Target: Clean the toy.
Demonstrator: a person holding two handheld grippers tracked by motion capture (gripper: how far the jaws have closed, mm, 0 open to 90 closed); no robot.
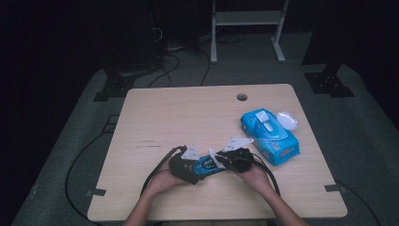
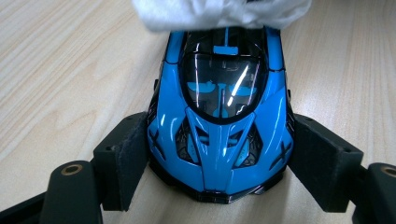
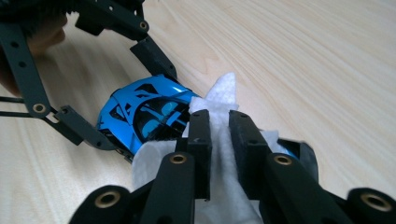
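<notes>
A glossy blue toy car (image 1: 204, 165) with black trim sits on the wooden table (image 1: 188, 117) near its front edge. My left gripper (image 1: 194, 172) is shut on the car's nose, a pad pressed on each front flank of the car (image 2: 219, 116). A white wipe (image 3: 222, 93) is pinched in my right gripper (image 3: 219, 126), which is shut on it and rests it on the rear of the car (image 3: 144, 107). In the left gripper view the wipe (image 2: 219, 11) covers the car's tail. Seen from above, the right gripper (image 1: 221, 162) meets the car from the right.
A blue pack of wipes (image 1: 270, 134) lies at the right of the table with its white lid (image 1: 287, 120) flipped open. A cable hole (image 1: 242, 97) sits near the far edge. Cables and a white frame (image 1: 247, 19) stand on the floor beyond.
</notes>
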